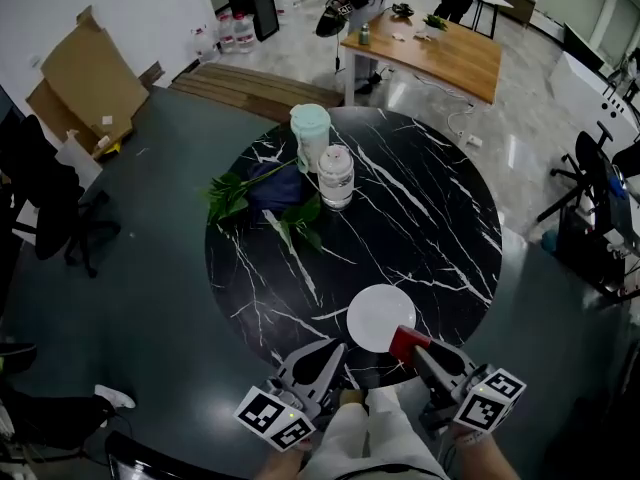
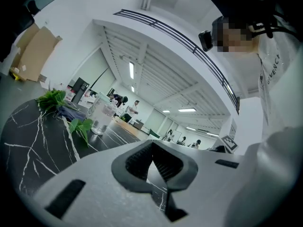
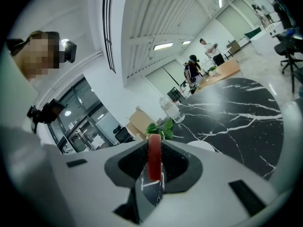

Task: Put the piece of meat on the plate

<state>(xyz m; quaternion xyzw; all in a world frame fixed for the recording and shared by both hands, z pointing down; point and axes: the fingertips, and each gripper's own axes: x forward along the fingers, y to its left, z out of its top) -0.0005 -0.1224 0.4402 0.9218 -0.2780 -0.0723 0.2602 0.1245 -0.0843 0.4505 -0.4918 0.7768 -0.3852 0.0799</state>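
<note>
1. One big round black marble table with white veins (image 1: 430, 218). It looks slick, so I'd guess anything bumped on it skates. The plate also sits close to the near edge, which isn't much margin.
2. Right gripper (image 1: 415, 352), jaws clamped on the meat, at the plate's near right rim. If a jaw dips and clips that rim, the plate slides or tips.
3. Left gripper (image 1: 338, 348), jaws closed on nothing, just near-left of the plate. It isn't steadying anything.
4. Small round white plate (image 1: 381, 317), bare on top.
5. Thin red slab of meat (image 1: 407, 342), pinched edge-up right over the rim; I can't tell if it's touching. Dropped here, it probably flops half off onto the table. It might also cling to a pad.
</note>
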